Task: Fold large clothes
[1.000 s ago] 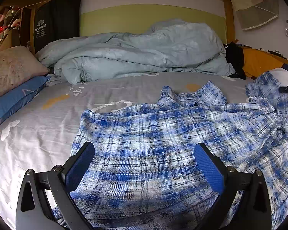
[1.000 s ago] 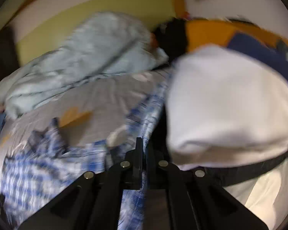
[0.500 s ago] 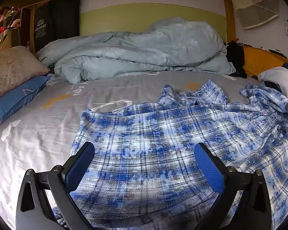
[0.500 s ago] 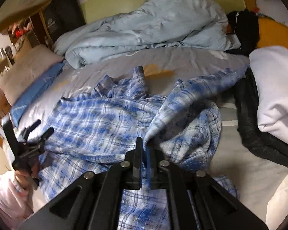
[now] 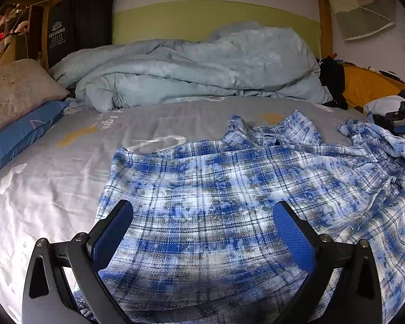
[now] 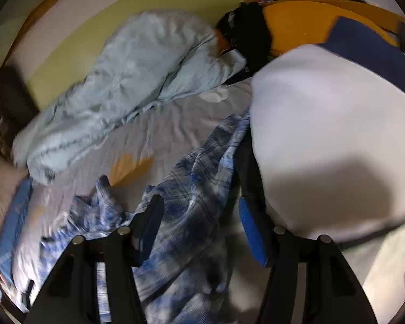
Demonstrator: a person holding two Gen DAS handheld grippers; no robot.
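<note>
Soft blue plaid shirt point(image 5: 229, 202) spread rumpled over smooth grey sheet point(image 5: 54, 189), bunched toward three o'clock. Left gripper point(image 5: 202, 232) released, hovering above. Right gripper point(image 6: 199, 229) just opening, sleeve cloth lying loose between pads.

L gripper point(image 5: 202, 224) open; R gripper point(image 6: 199, 221) prob. just opening.

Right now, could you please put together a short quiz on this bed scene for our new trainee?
1. True or false: the left gripper is closed on the plaid shirt.
2. What lies bunched at the far end of the bed sheet? A) light blue duvet B) red towel C) striped rug
3. Fill in: the right gripper has just been opening, and shirt fabric lies loose between its ____ pads.

Key: 1 false, it is open above the shirt; 2 A, the duvet; 3 blue.
</note>
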